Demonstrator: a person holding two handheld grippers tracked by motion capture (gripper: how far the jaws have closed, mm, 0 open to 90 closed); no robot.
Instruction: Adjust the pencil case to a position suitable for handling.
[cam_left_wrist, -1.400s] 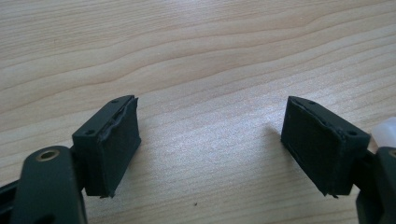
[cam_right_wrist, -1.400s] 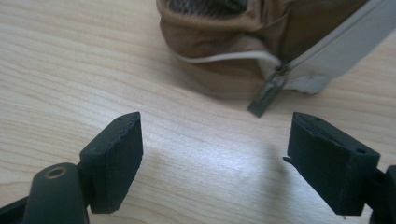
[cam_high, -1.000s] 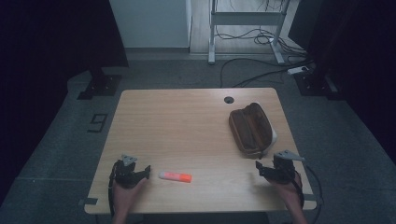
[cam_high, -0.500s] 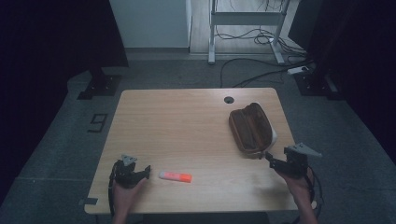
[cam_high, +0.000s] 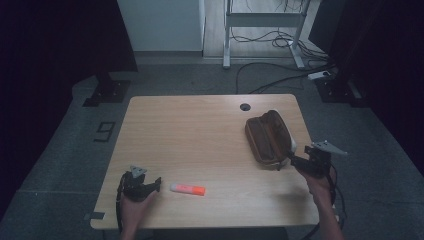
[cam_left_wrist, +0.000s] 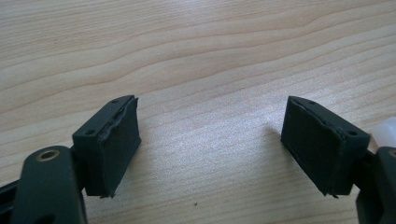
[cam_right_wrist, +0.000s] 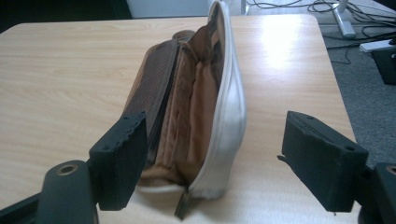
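Note:
A brown pencil pouch (cam_high: 267, 137) lies unzipped at the right of the wooden table (cam_high: 190, 130), its tan lining (cam_right_wrist: 187, 102) showing. My right gripper (cam_high: 292, 160) hovers at the pouch's near end. Its jaws have just been closing a little and stand open astride that end (cam_right_wrist: 215, 163); the right pad is clear of the pouch. An orange-and-white marker (cam_high: 187, 189) lies near the front edge. Just left of it rests my left gripper (cam_high: 156, 183), open over bare wood (cam_left_wrist: 212, 147), with the marker's white end (cam_left_wrist: 383, 133) beside its right jaw.
A round cable hole (cam_high: 245, 107) sits near the table's far edge. Beyond the table, a white desk frame (cam_high: 262, 20), loose cables and a power strip (cam_high: 320, 76) are on the grey floor. The pouch lies close to the table's right edge.
My right gripper has risen and moved away from the front edge, to the right, up to the pouch's near end. The left gripper and the marker have stayed put.

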